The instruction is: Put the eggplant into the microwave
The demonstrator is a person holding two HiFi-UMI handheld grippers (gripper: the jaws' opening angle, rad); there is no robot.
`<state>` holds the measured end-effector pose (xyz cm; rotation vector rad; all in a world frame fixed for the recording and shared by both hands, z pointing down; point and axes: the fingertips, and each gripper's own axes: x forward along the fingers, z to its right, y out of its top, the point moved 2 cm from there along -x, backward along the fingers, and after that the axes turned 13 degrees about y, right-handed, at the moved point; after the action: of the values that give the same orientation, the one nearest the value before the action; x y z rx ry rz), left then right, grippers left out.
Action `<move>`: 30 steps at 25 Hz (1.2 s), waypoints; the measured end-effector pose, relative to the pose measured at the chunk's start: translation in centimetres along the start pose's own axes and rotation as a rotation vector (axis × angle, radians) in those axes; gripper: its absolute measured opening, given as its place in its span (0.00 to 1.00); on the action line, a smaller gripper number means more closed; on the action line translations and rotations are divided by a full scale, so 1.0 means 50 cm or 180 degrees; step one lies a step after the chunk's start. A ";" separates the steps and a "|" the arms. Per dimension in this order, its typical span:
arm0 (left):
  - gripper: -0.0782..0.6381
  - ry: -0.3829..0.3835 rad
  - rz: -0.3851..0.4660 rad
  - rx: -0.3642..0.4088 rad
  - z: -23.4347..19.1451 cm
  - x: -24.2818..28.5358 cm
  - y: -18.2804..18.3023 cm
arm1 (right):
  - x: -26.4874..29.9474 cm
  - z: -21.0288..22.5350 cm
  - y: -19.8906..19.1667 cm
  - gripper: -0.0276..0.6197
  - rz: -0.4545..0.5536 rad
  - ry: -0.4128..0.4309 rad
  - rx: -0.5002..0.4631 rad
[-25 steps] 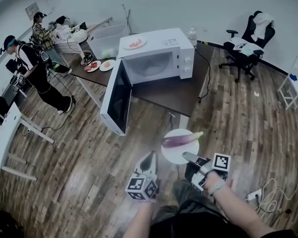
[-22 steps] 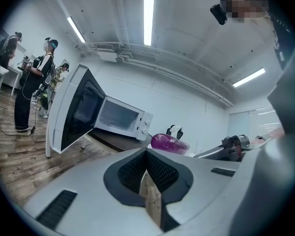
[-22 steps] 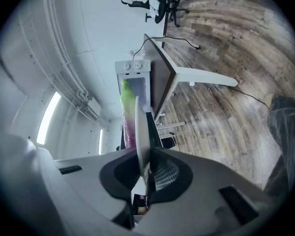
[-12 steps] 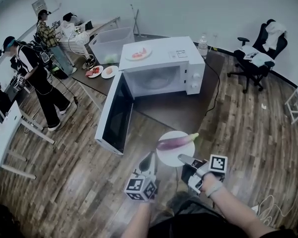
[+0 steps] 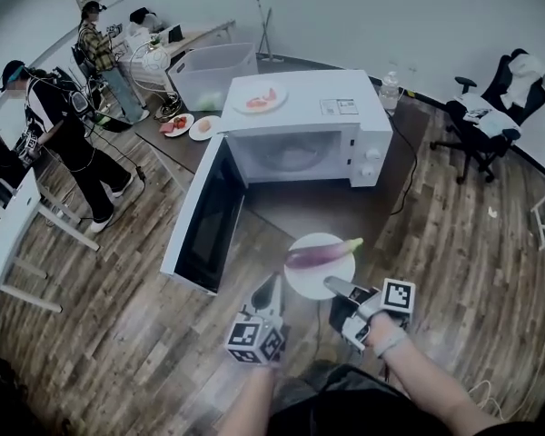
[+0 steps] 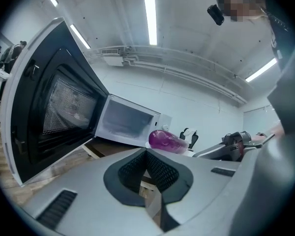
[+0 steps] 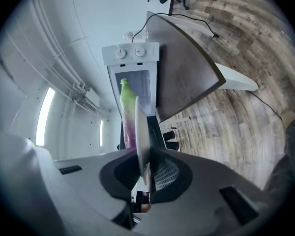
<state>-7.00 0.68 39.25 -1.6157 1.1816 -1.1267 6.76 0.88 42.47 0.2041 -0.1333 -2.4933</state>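
Eggplant (image 5: 320,256) lies on a white plate (image 5: 307,282), and the right hand-held gripper (image 5: 338,286) pinches that plate's near rim, its jaws narrow on the thin edge. In the right gripper view the plate runs edge-on straight out from the pads, with the vegetable along its far side. The left hand-held gripper (image 5: 271,289) sits just beside the plate's lower-left rim without touching it. Its jaws are drawn together with nothing between them.

In the head view the eggplant lies just beyond the right gripper's tips, toward the upper part of the frame. Its long axis runs across the frame, purple body to the left and green stem end to the right, so it sits crosswise to the line the gripper points along. The right hand carries it and is the nearer one.

Farther up the frame the microwave (image 5: 295,125) stands on a dark desk (image 5: 331,198), with its door (image 5: 204,216) swung wide toward the lower left and its cavity facing the plate. Judging from this, the load would go in broadside, straight ahead of the right gripper, and the round body could roll on the plate if the rim tips
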 end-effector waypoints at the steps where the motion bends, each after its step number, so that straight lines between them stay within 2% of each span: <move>1: 0.11 0.0022 0.0014 -0.0010 -0.002 0.011 -0.001 | 0.008 0.001 0.010 0.08 -0.0028 0.0008 -0.0003; 11: 0.11 0.0109 0.0033 -0.0100 -0.027 0.077 -0.021 | 0.085 0.019 0.060 0.08 -0.0230 0.0103 0.0125; 17: 0.11 0.0120 -0.0008 -0.0106 -0.054 0.130 -0.042 | 0.134 0.057 0.122 0.08 -0.0250 0.0074 0.0121; 20: 0.11 0.0112 -0.0006 -0.0082 -0.064 0.158 -0.041 | 0.153 0.060 0.156 0.08 -0.0204 0.0126 0.0087; 25: 0.11 0.0052 0.0096 0.0113 -0.075 0.216 -0.033 | 0.192 0.057 0.200 0.08 -0.0187 0.0176 0.0000; 30: 0.11 0.0027 0.0152 0.0049 -0.085 0.281 -0.021 | 0.234 0.064 0.248 0.08 -0.0175 0.0165 -0.0119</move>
<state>-8.57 -13.12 44.02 -1.5645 1.2081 -1.1109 4.17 -15.88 46.04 0.2598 -0.0603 -2.5405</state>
